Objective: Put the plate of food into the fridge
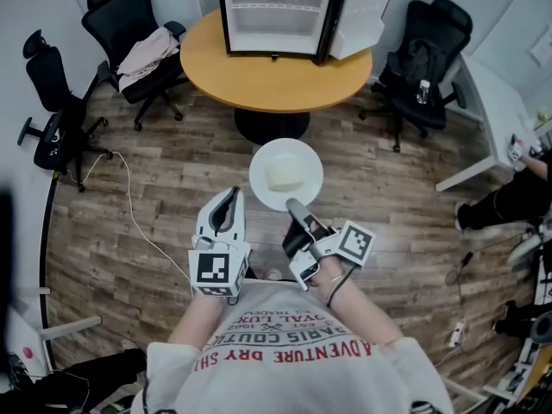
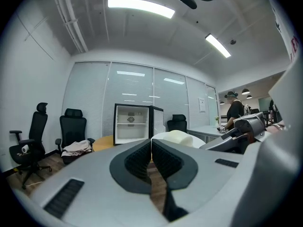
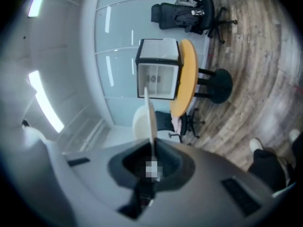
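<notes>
The right gripper [image 1: 296,206] pinches the near rim of the plate [image 1: 304,155] of food. It is well short of the fridge [image 1: 274,15] — door open, straight ahead on the table [image 1: 267,80]. The left gripper [image 1: 229,198] is closed and empty, equally far back.

one plate [image 1: 261,164], one food block [image 1: 283,175], one fridge [image 1: 274,11], one round surface [image 1: 259,80] under the fridge, three black chairs [image 1: 53,102] [image 1: 129,20] [image 1: 427,54], two left of the fridge, one right; two tongs: left tongs [image 1: 230,194], right tongs [image 1: 294,204].
</notes>
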The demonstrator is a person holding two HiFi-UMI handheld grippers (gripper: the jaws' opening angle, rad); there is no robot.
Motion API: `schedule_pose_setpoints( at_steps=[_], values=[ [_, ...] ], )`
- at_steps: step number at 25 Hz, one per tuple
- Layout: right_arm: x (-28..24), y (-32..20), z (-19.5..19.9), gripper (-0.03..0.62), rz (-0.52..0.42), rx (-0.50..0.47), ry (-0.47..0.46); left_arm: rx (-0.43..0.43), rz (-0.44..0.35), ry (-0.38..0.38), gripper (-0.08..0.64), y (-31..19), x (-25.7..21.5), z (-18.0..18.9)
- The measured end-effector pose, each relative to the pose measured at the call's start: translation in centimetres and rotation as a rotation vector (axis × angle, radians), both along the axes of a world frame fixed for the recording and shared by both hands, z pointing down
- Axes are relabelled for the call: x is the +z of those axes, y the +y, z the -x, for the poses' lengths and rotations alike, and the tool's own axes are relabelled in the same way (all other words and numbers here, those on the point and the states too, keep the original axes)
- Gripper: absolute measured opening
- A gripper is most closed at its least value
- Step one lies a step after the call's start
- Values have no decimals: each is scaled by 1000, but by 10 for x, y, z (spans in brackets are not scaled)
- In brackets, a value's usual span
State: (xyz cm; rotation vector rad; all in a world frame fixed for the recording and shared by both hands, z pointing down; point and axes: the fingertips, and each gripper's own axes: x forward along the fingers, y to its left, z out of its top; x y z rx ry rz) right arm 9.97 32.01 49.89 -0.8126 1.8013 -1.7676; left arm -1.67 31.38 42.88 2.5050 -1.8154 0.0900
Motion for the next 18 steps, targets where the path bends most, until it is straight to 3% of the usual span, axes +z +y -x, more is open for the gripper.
schedule_pose_setpoints(
  at_steps=[10,18],
  values=[
    [3,-57,17,37,51,14,-10,0,-5,-3,29,-57,1,13],
    [6,-142,53,37,71,55,-5,46,2,3,29,-153,1,45]
  ],
)
